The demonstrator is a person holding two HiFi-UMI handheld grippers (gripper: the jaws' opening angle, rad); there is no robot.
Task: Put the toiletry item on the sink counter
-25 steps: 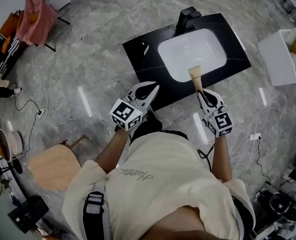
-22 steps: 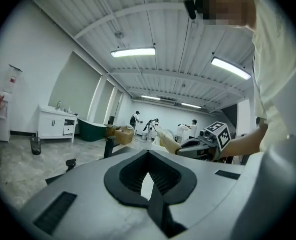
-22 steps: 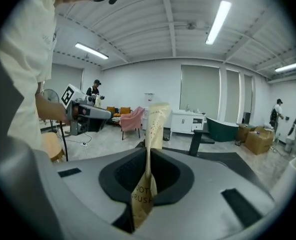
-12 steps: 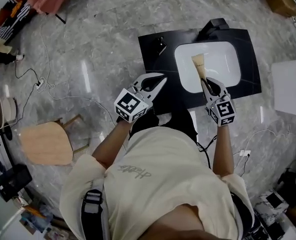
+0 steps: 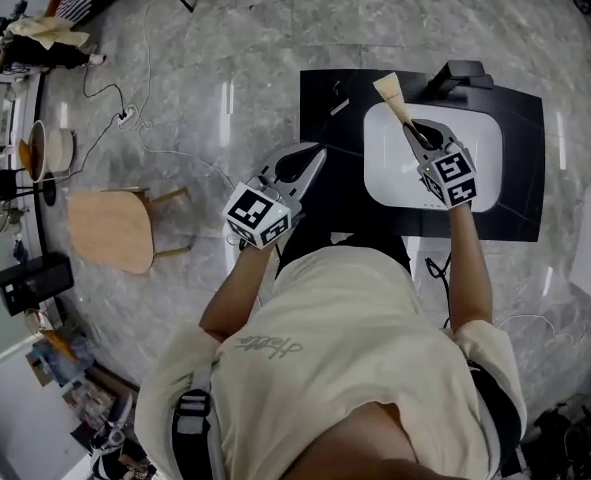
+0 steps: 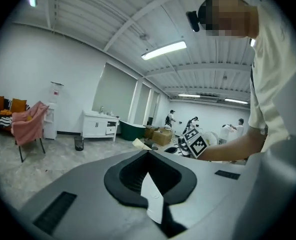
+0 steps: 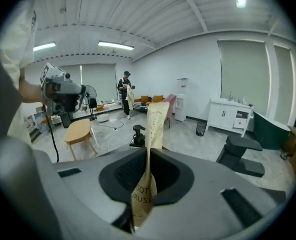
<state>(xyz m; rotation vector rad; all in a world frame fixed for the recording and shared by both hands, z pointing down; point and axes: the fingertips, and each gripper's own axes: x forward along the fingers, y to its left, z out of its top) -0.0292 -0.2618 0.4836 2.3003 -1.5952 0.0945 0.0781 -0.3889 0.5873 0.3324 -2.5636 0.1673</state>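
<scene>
Holds the left tongs (image 5: 313, 156) pressed together, empty, beside the black tabletop (image 5: 327, 183). Pinches the paper toothbrush packet (image 5: 390, 94) tight in the right tongs (image 5: 413, 131), aloft above the white basin (image 5: 475, 186). Risks dropping it into the basin if released here; risks clipping the faucet (image 5: 457, 74) beyond if carried farther.

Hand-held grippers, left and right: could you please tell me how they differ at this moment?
The right hand-held gripper is shut on a tan toothbrush packet; the left hand-held gripper is shut on nothing. The right one hangs over the white basin; the left sits by the left edge of the black counter. Both carry a marker cube.
</scene>
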